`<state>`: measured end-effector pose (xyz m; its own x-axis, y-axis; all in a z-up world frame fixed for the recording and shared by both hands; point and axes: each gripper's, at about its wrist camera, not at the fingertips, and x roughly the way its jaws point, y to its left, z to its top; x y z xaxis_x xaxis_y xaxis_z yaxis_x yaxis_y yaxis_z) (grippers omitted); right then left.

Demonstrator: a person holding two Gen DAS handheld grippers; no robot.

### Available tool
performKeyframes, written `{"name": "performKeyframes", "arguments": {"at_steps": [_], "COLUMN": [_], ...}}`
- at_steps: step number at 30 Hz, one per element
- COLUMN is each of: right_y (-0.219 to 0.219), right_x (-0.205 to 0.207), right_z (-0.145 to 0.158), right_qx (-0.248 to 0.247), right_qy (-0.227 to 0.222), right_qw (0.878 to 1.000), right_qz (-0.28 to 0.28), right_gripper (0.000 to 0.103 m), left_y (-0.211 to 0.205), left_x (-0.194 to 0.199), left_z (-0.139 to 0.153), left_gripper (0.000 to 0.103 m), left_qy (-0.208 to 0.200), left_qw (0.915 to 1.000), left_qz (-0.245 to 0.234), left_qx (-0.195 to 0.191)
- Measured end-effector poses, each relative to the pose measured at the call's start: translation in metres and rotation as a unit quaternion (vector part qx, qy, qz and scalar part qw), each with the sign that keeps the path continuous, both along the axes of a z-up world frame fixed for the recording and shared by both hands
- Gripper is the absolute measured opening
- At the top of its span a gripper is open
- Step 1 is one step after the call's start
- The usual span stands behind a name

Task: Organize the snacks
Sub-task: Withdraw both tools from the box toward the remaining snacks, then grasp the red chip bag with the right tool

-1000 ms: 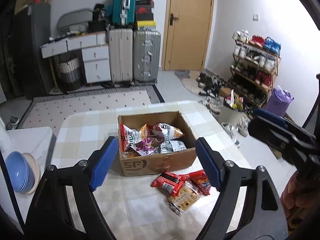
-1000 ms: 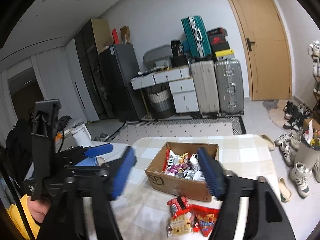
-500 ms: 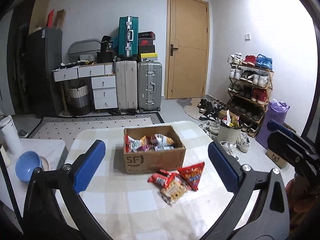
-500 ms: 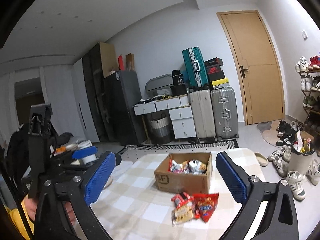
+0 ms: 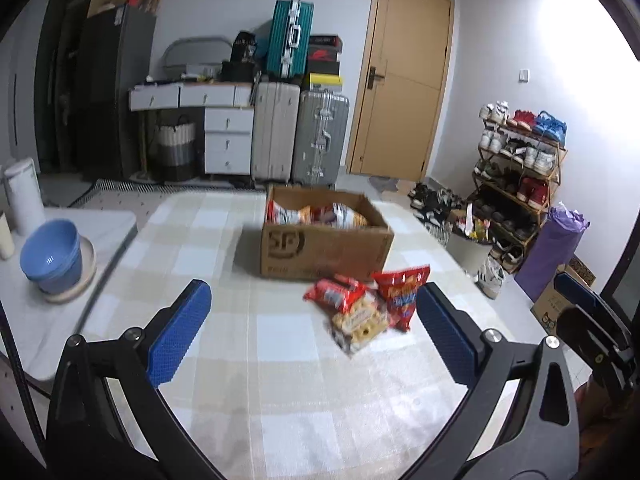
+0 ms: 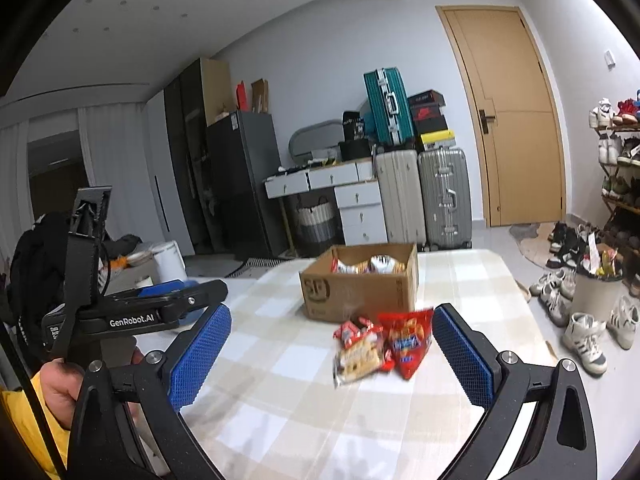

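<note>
A teal suitcase (image 5: 289,38) stands on two grey suitcases (image 5: 298,136) beside a white drawer unit (image 5: 228,140) and a wooden door (image 5: 404,80); a shoe rack (image 5: 520,176) lines the right wall, and a blue bowl (image 5: 52,256) sits on a side surface at left

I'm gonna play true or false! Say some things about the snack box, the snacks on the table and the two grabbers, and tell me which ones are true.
1. The cardboard box already has snack bags inside. True.
2. The left gripper is squeezing a snack bag. False: its jaws stand wide open with nothing between the pads.
3. Three snack packets lie on the table in front of the box: a red packet, a red chip bag and a clear cracker pack. True.
4. The right gripper is shut. False: it is wide open and empty.
5. The blue bowl sits inside the box. False: it sits on a side surface, left of the table.
</note>
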<state>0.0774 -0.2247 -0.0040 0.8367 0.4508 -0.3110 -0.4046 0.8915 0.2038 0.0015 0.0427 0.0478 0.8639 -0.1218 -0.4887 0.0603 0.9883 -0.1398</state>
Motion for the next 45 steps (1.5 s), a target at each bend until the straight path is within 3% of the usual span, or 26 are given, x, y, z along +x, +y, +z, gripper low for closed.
{"name": "performKeyframes", "arguments": {"at_steps": [7,12,19,24,29,34,36,38,40,45], "right_y": [0.009,0.007,-0.010,-0.023,-0.020,-0.016,-0.014,-0.014,-0.013,-0.020], "right_x": [0.013,0.038,0.104,0.166,0.210,0.238,0.245,0.247,0.250,0.247], "right_z": [-0.021,-0.036,-0.063,-0.090,-0.112,-0.129,-0.136,-0.143,-0.153,-0.156], "right_qx": [-0.021,-0.019,-0.015,0.004,-0.003,-0.007,-0.005,0.007,0.013,0.040], "right_qy": [0.015,0.049,0.119,0.191,0.228,0.242,0.251,0.260,0.280,0.270], "right_qw": [1.000,0.999,0.993,0.981,0.974,0.970,0.968,0.965,0.959,0.962], "right_qz": [-0.004,-0.002,-0.023,-0.017,-0.002,0.007,0.013,0.022,0.030,0.035], "right_gripper": [0.102,0.102,0.102,0.102,0.102,0.102,0.094,0.073,0.062,0.047], "left_y": [-0.009,-0.021,-0.036,-0.050,-0.064,-0.070,-0.073,-0.076,-0.078,-0.081], "left_x": [0.025,0.049,0.101,0.145,0.185,0.216,0.226,0.237,0.243,0.260], "left_z": [-0.048,-0.075,-0.111,-0.139,-0.168,-0.188,-0.196,-0.203,-0.208,-0.221], "left_gripper": [0.102,0.102,0.102,0.102,0.102,0.102,0.102,0.102,0.102,0.102], "left_qy": [0.046,0.072,0.119,0.143,0.178,0.191,0.195,0.200,0.200,0.205], "left_qw": [0.9989,0.9970,0.9916,0.9873,0.9786,0.9762,0.9753,0.9741,0.9740,0.9734], "left_qz": [-0.011,-0.030,-0.050,-0.068,-0.102,-0.102,-0.101,-0.104,-0.103,-0.098], "left_qx": [0.000,0.004,0.001,0.010,-0.005,-0.017,-0.020,-0.021,-0.022,-0.029]}}
